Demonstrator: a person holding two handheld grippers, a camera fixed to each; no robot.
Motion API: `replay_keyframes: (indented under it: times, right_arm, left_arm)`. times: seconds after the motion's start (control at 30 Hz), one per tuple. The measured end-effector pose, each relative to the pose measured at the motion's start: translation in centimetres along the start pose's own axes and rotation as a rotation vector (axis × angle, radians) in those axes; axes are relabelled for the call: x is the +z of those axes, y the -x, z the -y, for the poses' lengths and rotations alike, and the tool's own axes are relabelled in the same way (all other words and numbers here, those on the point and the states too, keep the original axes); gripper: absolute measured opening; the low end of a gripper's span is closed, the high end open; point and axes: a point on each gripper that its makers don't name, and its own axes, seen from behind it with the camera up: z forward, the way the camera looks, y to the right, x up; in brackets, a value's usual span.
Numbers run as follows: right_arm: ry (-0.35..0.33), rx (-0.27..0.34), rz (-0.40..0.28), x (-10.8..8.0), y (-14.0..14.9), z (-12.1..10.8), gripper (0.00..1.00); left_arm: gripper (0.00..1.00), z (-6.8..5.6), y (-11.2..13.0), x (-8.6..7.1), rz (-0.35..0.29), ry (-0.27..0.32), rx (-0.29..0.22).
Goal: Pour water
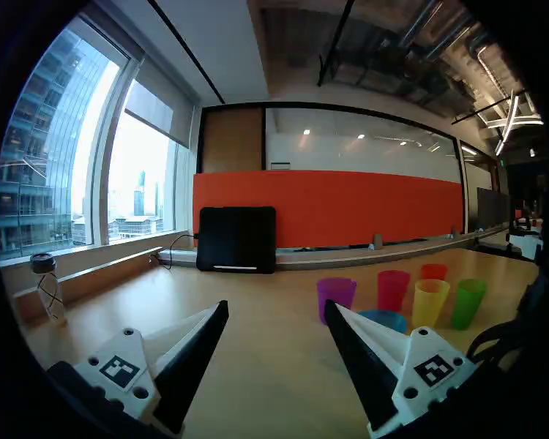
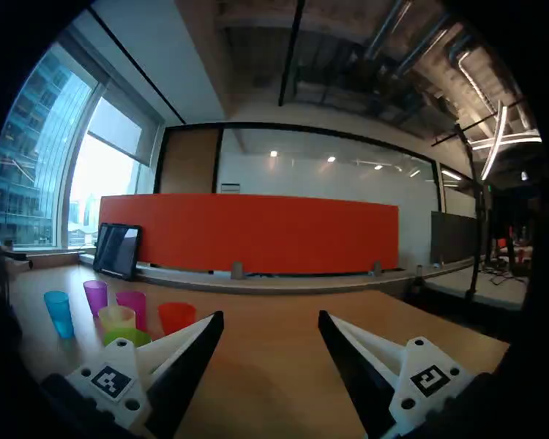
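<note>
A pale wooden table (image 1: 274, 380) runs towards an orange partition (image 1: 333, 208) beneath a glass wall. In the left gripper view, the left gripper (image 1: 275, 306) hovers above the table with its fingers spread wide and nothing between them. Just beyond its right fingertip is a cluster of plastic cups: a purple cup (image 1: 336, 296), pink cup (image 1: 393, 289), yellow cup (image 1: 430, 301), green cup (image 1: 468, 302) and blue cup (image 1: 383, 320). A clear bottle (image 1: 47, 289) stands upright far left by the window ledge. In the right gripper view, the right gripper (image 2: 269, 316) is likewise spread and empty, the cups to its left.
</note>
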Motion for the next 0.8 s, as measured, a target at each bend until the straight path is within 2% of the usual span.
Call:
replay_keyframes:
  times: [0.27,0.8]
  right_arm:
    - [-0.017,0.042,0.022,0.1,1.1,0.0,1.00]
    - [-0.023,0.035,0.051,0.2,2.1,0.2,1.00]
  left_arm:
    - [0.97,0.0,0.0,0.0,0.000,0.000,0.000]
    - [0.97,0.1,0.0,0.0,0.000,0.000,0.000]
